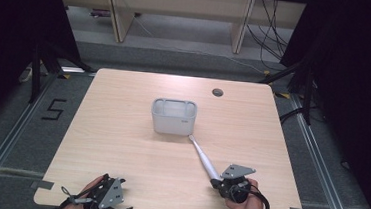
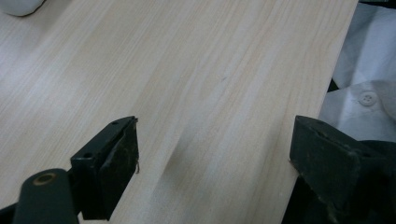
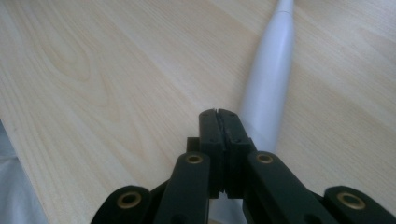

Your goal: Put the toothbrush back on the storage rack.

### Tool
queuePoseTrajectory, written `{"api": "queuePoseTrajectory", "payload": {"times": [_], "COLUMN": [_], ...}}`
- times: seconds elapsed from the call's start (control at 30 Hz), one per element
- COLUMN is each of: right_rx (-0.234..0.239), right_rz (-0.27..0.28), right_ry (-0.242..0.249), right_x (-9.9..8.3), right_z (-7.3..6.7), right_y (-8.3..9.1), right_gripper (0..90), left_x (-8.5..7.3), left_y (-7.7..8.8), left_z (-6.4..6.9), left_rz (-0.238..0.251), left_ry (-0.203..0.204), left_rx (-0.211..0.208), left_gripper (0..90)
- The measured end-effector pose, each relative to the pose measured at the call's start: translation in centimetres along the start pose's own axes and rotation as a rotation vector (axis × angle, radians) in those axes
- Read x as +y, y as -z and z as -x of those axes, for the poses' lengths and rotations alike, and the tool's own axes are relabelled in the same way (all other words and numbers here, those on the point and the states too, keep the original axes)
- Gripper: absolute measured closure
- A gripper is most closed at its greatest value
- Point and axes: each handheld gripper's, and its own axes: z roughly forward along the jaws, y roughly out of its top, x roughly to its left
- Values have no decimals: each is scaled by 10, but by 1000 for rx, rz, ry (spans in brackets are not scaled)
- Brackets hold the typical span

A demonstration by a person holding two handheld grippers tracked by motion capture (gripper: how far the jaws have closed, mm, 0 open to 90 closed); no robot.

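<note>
- A pale wooden counter (image 1: 121, 129) fills the high view, with a person's two hands entering at its near edge, each holding a two-jaw tool.
- The right tool (image 1: 216, 180) sits near the counter's front right; its jaws are pressed flat together, as the right gripper view (image 3: 218, 122) shows, with nothing visible between the pads.
- A long white wand (image 1: 202, 156), slim at the far end and thicker at the near end, lies flat on the counter on a diagonal, running from the right tool up toward a grey bin (image 1: 173, 116).
- In the right gripper view the wand (image 3: 271, 79) passes just beside and beneath the closed jaws; whether the jaws touch it cannot be told.
- The wand's thin tip lies at the bin's front right corner, touching it or very nearly so.
- The bin stands upright near the middle of the counter, open at the top, with moulded handles at each end of its rim.
- The left tool (image 1: 96, 200) rests at the counter's front left edge, well apart from wand and bin; its jaws stand wide apart over bare wood in the left gripper view (image 2: 215, 154), holding nothing.
- A small round hole (image 1: 217, 92) marks the counter's far side.
</note>
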Motion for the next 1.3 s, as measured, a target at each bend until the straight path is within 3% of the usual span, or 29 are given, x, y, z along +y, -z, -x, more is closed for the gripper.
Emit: {"api": "queuePoseTrajectory", "payload": {"times": [0.07,0.1,0.17,0.2,0.23,0.3,0.37,0.4,0.47,0.5,0.53,0.6,0.63,0.8,0.97,1.0,1.03,1.13,1.3], "right_rx": [5,-4,-6,-10,-14,-11,-19,-10,-12,-20,-13,-14,-19,-37,-70,-66,-74,-68,-74], "right_rz": [7,16,10,-2,20,6,10,-5,-8,19,8,18,28,19,-10,-38,-41,-111,-192], "right_ry": [-9,11,-17,0,4,13,-11,12,4,8,7,-24,-2,14,20,18,48,20,50], "right_x": [-1,-1,-2,-2,-2,-2,-3,-2,-2,-3,-2,-1,1,17,28,31,35,45,61], "right_z": [0,2,2,4,4,6,6,8,9,9,10,7,8,11,16,17,19,19,22], "right_y": [-1,-1,0,1,-1,0,1,2,3,1,3,4,4,8,6,6,3,-2,-13], "right_gripper": [893,893,893,893,893,893,893,891,888,886,882,853,823,691,577,565,541,509,487], "left_x": [0,0,0,0,0,0,0,0,0,1,1,0,0,-1,-1,-1,-1,-1,-1], "left_y": [0,0,0,0,0,0,0,0,0,1,0,0,-1,-1,-1,-2,-2,-2,-2], "left_z": [0,0,0,0,0,0,0,-1,0,-2,0,0,0,-1,-1,-1,-1,-1,-2], "left_rz": [0,0,0,0,0,0,1,-12,-3,-21,-9,-10,-9,-1,-1,-3,-3,-3,4], "left_ry": [0,0,-1,-1,0,0,1,-1,0,-4,-4,-2,1,10,10,11,13,14,16], "left_rx": [0,0,0,0,1,0,0,-8,2,-28,19,20,6,2,1,2,3,3,6], "left_gripper": [154,154,154,154,154,154,154,154,154,154,154,154,154,153,153,154,154,154,154]}}
